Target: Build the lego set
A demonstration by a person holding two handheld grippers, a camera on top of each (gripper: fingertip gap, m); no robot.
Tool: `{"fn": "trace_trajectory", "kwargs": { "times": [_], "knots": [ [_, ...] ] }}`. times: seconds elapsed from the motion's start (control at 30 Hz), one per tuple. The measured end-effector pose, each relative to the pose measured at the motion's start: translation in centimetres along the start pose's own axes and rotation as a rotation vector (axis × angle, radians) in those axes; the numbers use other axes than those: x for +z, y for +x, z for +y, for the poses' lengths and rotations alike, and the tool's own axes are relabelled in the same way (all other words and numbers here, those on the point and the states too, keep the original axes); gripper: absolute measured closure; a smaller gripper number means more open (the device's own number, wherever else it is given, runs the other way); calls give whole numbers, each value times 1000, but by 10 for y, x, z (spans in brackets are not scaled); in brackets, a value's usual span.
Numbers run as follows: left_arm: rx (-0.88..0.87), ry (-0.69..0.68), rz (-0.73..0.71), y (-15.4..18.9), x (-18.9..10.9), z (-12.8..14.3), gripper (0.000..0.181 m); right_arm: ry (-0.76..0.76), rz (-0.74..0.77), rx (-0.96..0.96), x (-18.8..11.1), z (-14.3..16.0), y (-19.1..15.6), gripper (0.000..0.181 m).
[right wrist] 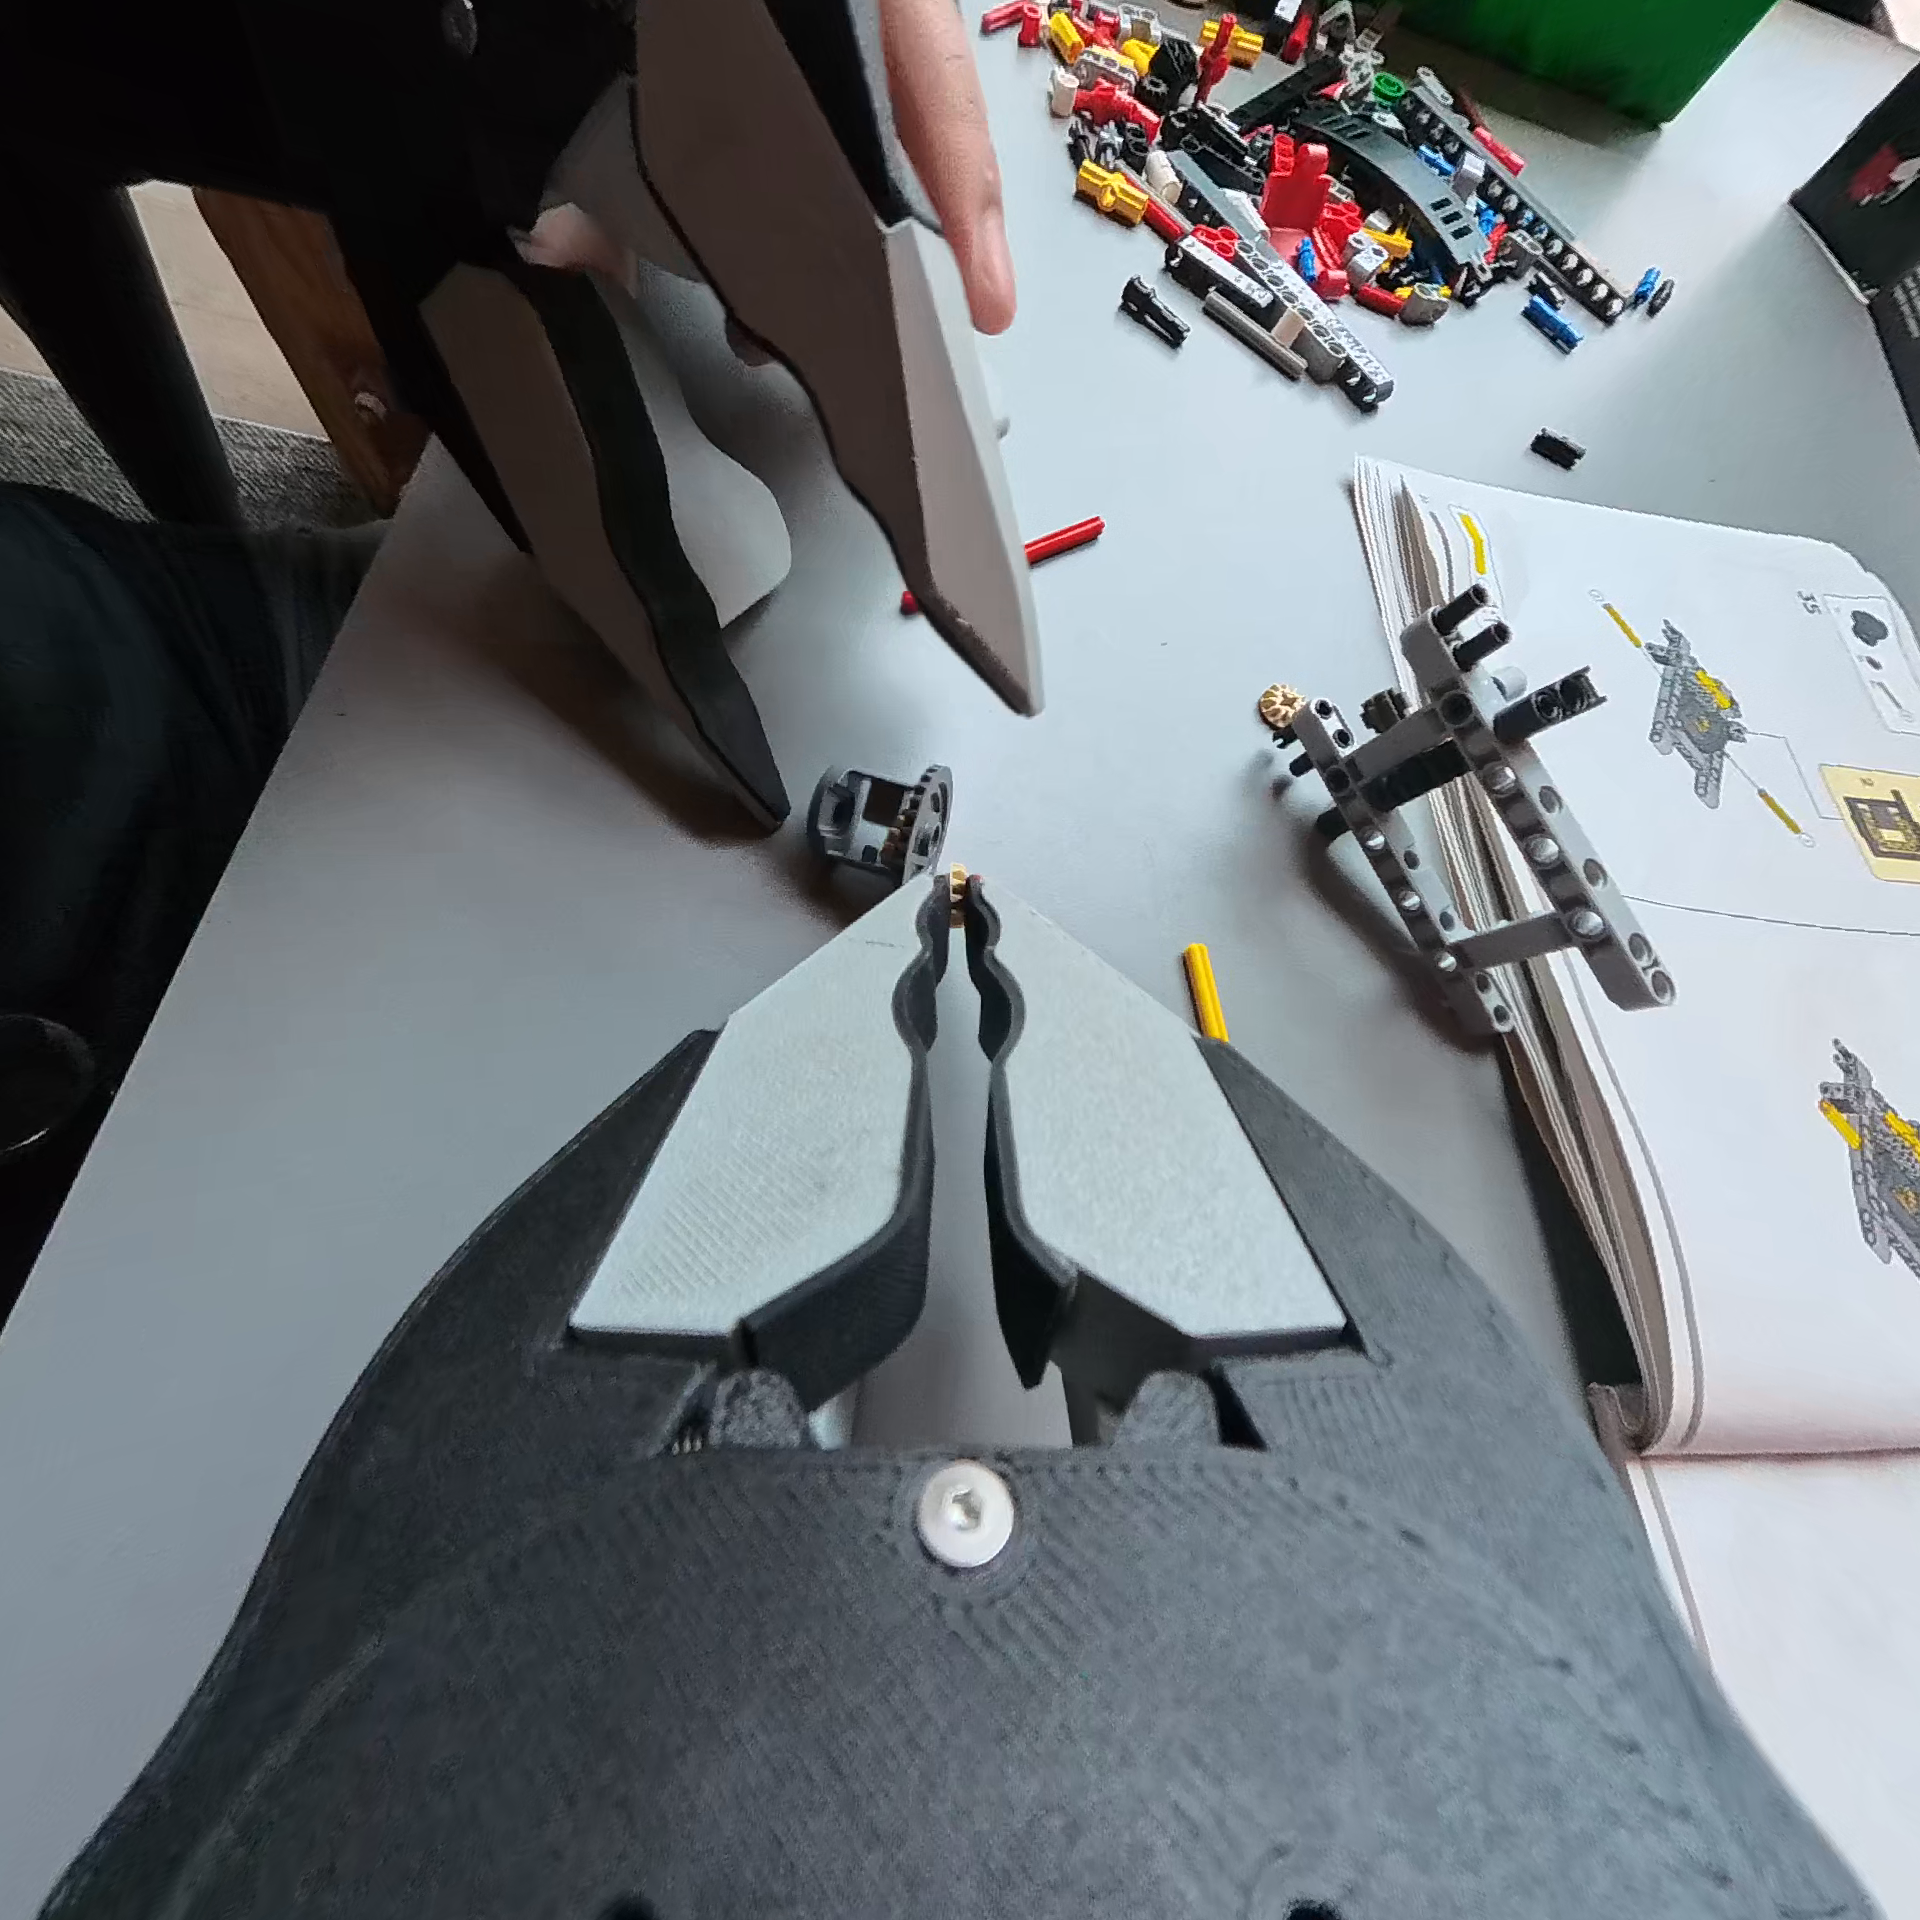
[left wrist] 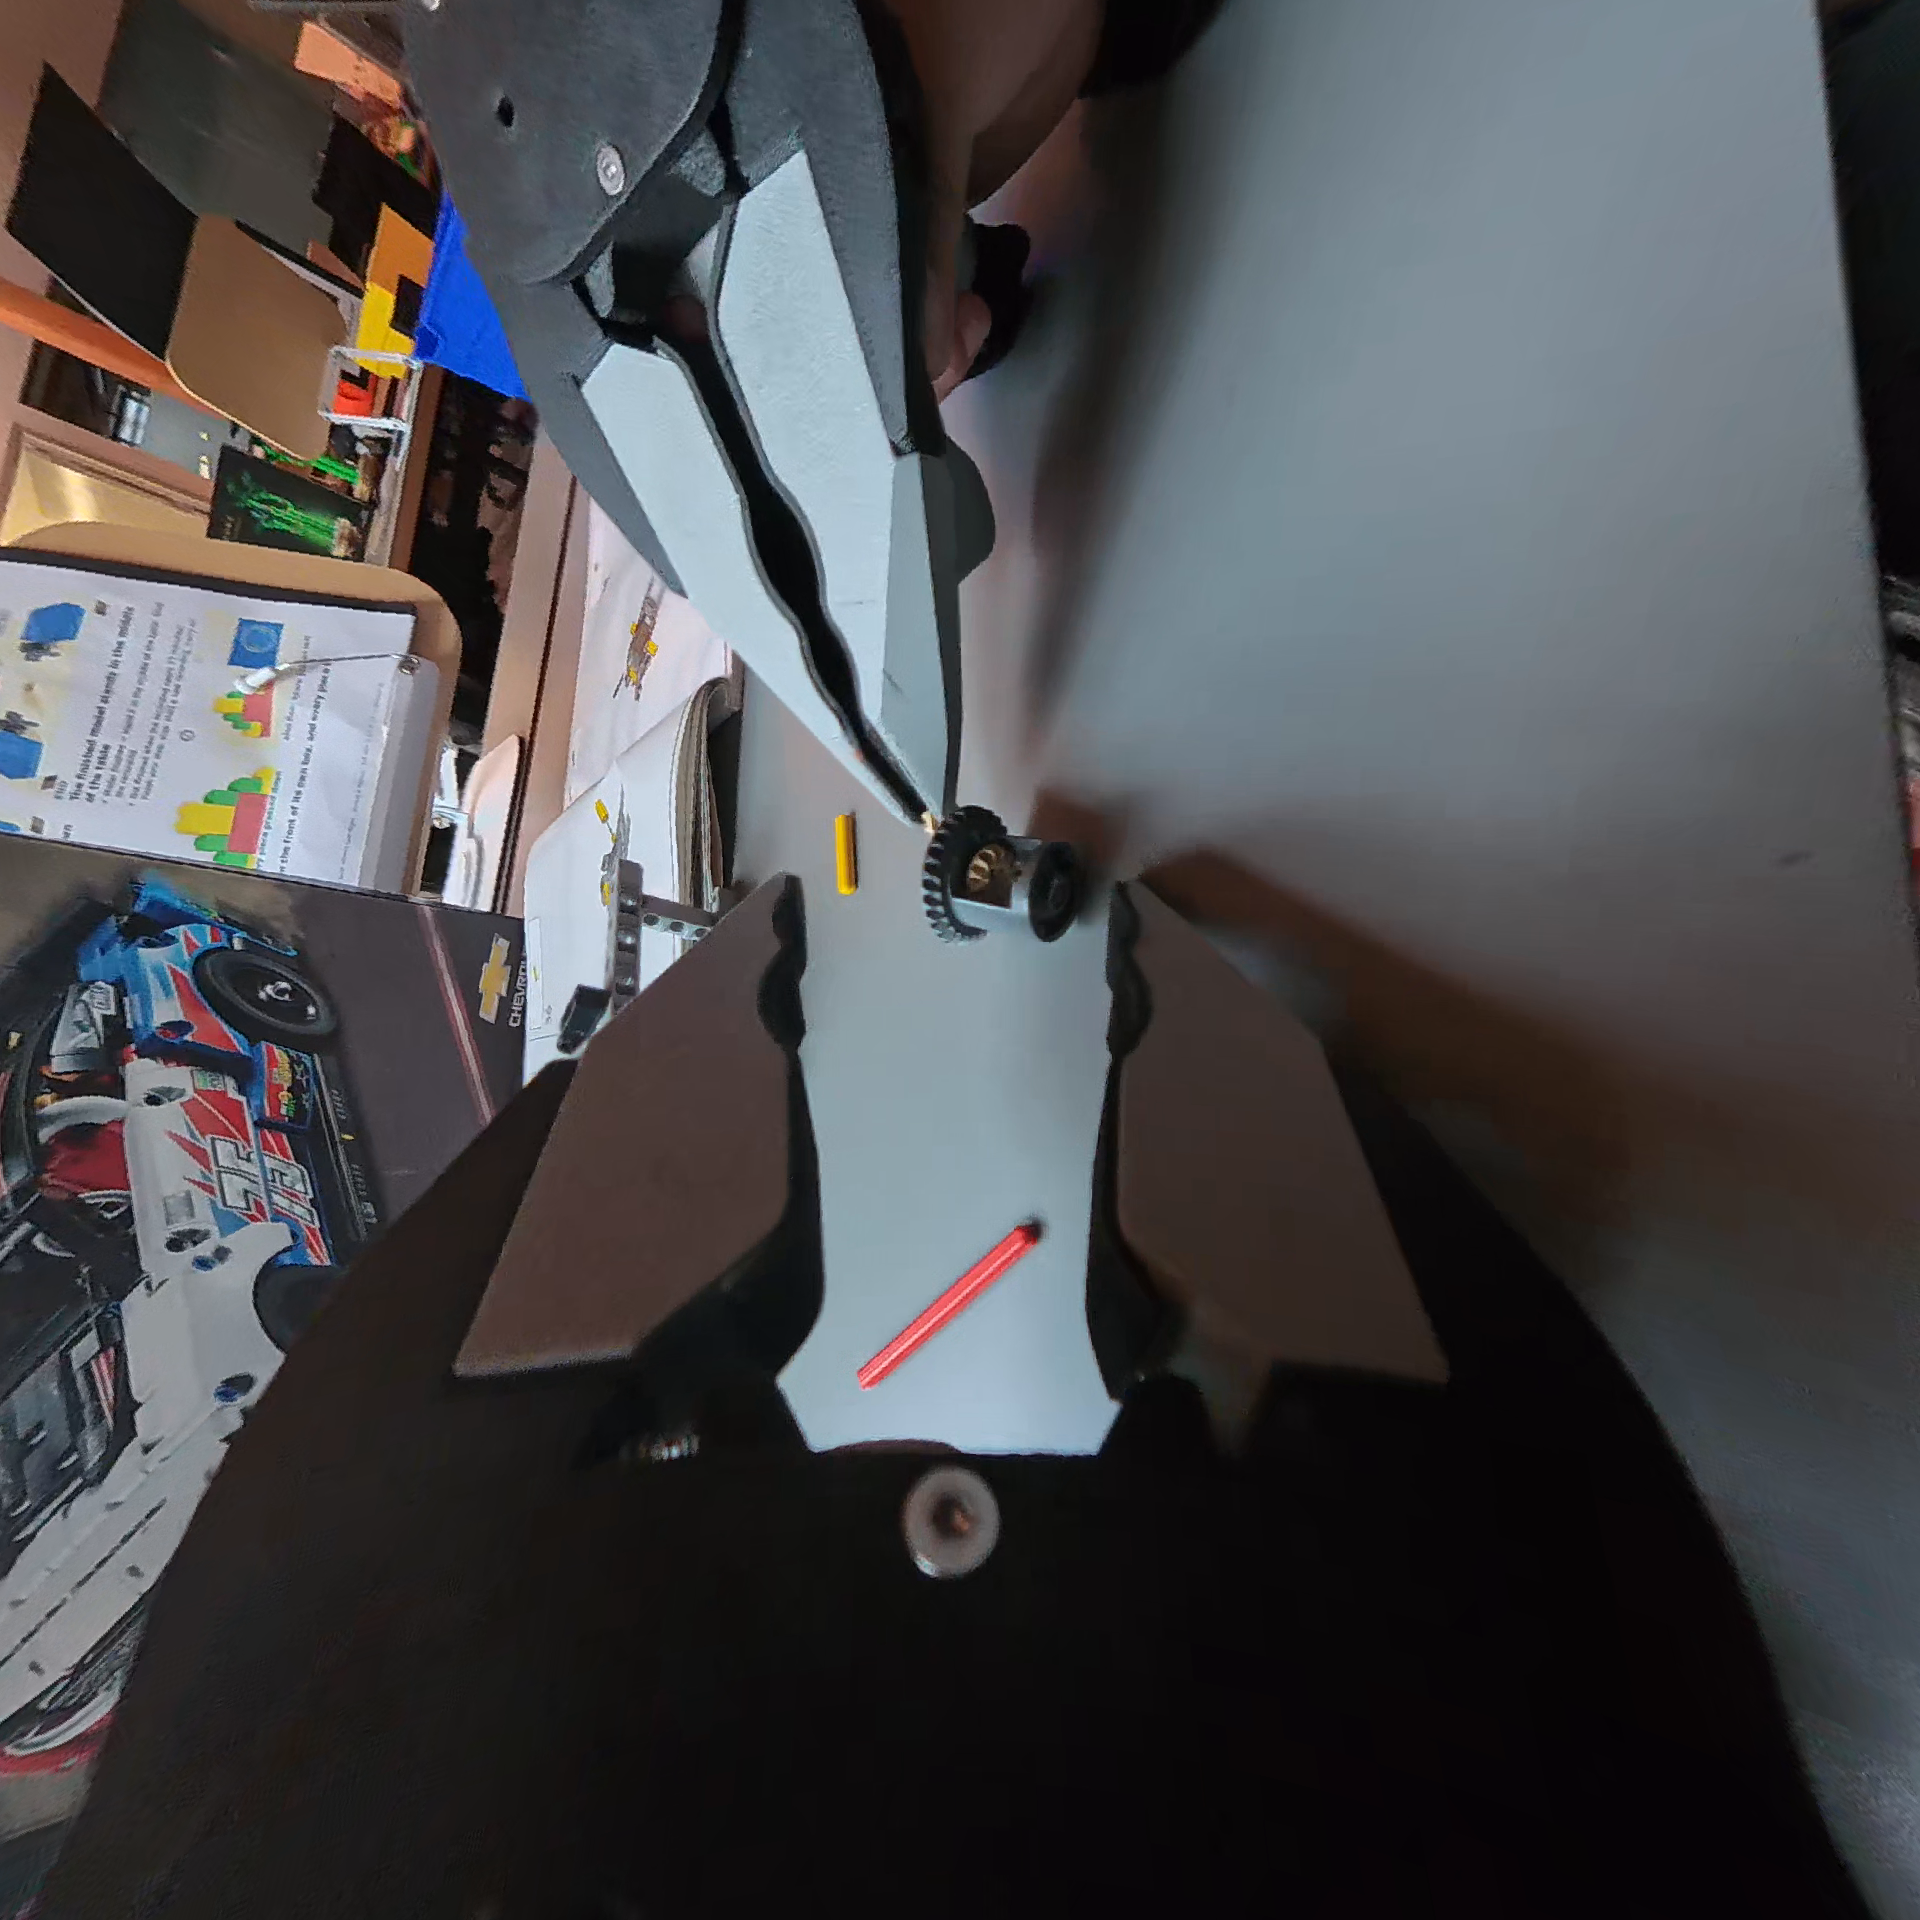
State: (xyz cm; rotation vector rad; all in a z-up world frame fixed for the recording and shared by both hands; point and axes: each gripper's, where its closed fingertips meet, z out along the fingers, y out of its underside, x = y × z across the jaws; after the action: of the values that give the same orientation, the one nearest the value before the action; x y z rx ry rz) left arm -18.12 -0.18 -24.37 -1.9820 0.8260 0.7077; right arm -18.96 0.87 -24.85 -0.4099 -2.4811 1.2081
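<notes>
- Right tool point(right wrist: 958, 896), nearest: its jaws are nearly together, pinching a small tan gear point(right wrist: 957, 889) at the very tips, poised just beside the grey differential housing point(right wrist: 883, 821) near the desk's point(right wrist: 520, 1039) left edge.
- Likely risk: the grip is so shallow the gear could pop out or tilt as it is pressed in, and the loose housing could slide away.
- Left tool point(left wrist: 956, 904): jaws wide apart, holding nothing, hovering close over the housing, one tip almost touching it.
- A red axle point(left wrist: 951, 1304) lies beneath it; a yellow axle point(right wrist: 1205, 992) lies beside the right tool.
- Farther right, a grey frame assembly point(right wrist: 1475, 810) rests on the open instruction booklet point(right wrist: 1714, 1039).
- Farthest, a pile of loose pieces point(right wrist: 1330, 177) by the desk's far edge.
</notes>
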Motion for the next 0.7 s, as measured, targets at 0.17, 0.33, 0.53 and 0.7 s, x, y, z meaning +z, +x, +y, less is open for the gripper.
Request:
{"fn": "trace_trajectory", "kwargs": {
  "times": [0.17,0.33,0.53,0.7],
  "knots": [
    [-77,-12,145,-1,6,7,129,-2,-1,-5,0,0,-1,181],
    [-228,-38,356,2,8,13,126,-1,-4,-10,-1,0,-2,181],
    [-294,-51,510,10,10,12,130,-1,2,-10,-5,3,-1,181],
    [-305,-62,580,17,9,8,150,2,4,-5,-8,4,0,181]
  ]
}}
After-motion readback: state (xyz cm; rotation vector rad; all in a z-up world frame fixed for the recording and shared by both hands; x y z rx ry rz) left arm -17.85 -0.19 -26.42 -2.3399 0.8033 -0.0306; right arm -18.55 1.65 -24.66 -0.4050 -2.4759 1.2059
